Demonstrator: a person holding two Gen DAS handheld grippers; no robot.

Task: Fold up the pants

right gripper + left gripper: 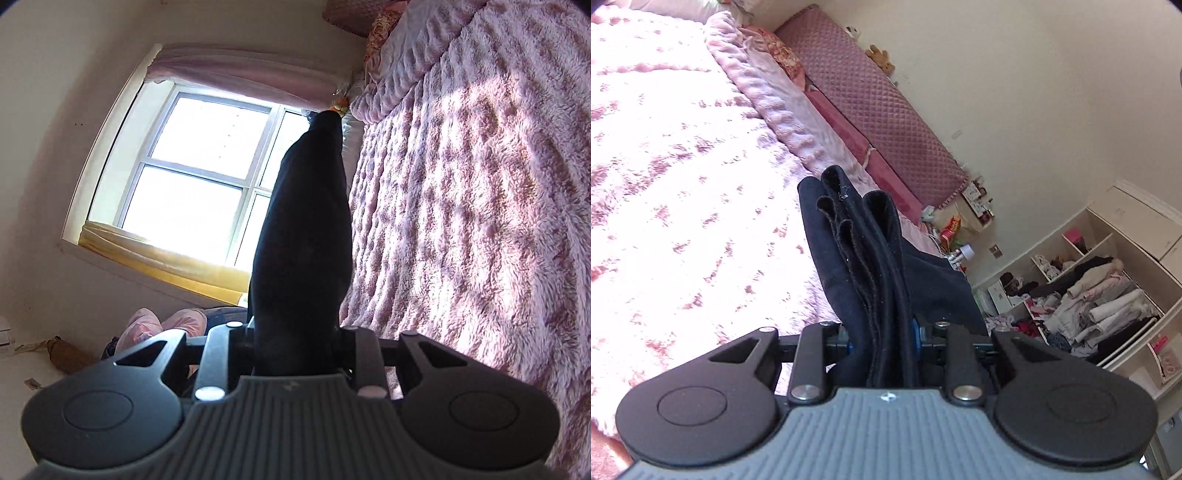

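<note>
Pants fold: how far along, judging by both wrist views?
Done: the dark pants are already bunched into several layers, their stacked edges showing in the left wrist view.
In hand: both tools grip them, the left tool shut on the layered end, the right tool shut on a bundle lifted in front of the window.
Left: laying them flat on the pink blanket; no finished fold rests there yet.
</note>
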